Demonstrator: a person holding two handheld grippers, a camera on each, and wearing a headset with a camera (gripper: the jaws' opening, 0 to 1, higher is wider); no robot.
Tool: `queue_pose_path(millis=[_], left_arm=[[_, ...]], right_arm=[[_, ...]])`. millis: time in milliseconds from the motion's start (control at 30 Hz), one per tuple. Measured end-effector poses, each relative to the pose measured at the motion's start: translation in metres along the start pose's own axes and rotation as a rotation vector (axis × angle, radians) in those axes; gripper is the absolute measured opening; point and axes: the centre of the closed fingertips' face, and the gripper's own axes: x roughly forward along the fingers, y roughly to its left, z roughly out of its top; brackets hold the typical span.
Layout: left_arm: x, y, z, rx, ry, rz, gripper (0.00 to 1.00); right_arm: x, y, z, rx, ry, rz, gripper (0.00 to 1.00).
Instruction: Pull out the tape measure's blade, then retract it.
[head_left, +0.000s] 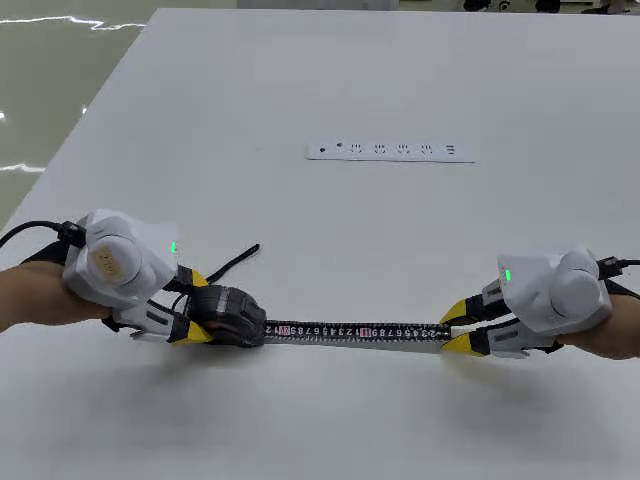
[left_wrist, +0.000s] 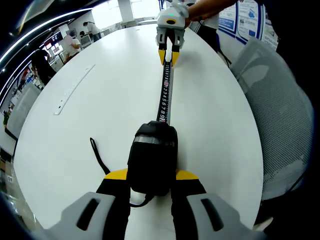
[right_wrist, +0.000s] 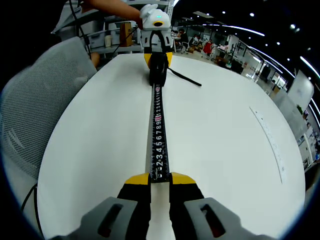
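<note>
A black tape measure case (head_left: 228, 316) rests on the white table, held between the yellow-tipped fingers of my left gripper (head_left: 192, 307), which is shut on it. The case (left_wrist: 152, 157) fills the space between the jaws in the left gripper view. Its black numbered blade (head_left: 355, 331) is drawn out to the right across the table. My right gripper (head_left: 458, 327) is shut on the blade's end. In the right gripper view the blade (right_wrist: 158, 132) runs from the jaws (right_wrist: 160, 178) up to the distant case (right_wrist: 158, 70). A black wrist strap (head_left: 232, 264) trails from the case.
A white power strip (head_left: 390, 151) lies flat on the table beyond the tape. The table's left edge (head_left: 75, 115) runs diagonally beside a glossy floor. A grey mesh chair (left_wrist: 280, 120) stands by the near table edge.
</note>
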Motion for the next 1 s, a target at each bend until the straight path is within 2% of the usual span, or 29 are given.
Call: queue_pose_path(millis=[300,367,500,600,633,800,1000], left_arm=[[-0.0007,-0.0018,0.0027,0.001,0.003,0.001,0.26],[0.0002,-0.0001,0.0002,0.001,0.003,0.002,0.26],[-0.0012,-0.0027,0.0041,0.002,0.005,0.001,0.26],[0.0004,0.0,-0.0001,0.002,0.006,0.001,0.26],[0.0012,0.0014,-0.0022,0.002,0.007,0.001,0.26],[-0.0001,-0.0014,0.0013,0.002,0.011,0.001,0.26],[0.0007,0.0001,-0.0003,-0.001,0.015,0.0,0.26]], right_arm=[[-0.0017,0.0003,-0.0046,0.002,0.009,-0.003,0.12],[-0.0015,0.0002,-0.006,0.003,0.01,-0.003,0.12],[-0.0029,0.0013,-0.007,0.008,0.013,0.0,0.12],[-0.0003,-0.0002,-0.011,0.006,0.018,0.0,0.12],[-0.0002,0.0004,-0.0107,0.007,0.02,0.003,0.12],[-0.0026,0.0041,-0.0054,0.01,0.027,0.005,0.13],[0.0007,0.0014,-0.0078,0.009,0.038,0.003,0.14]])
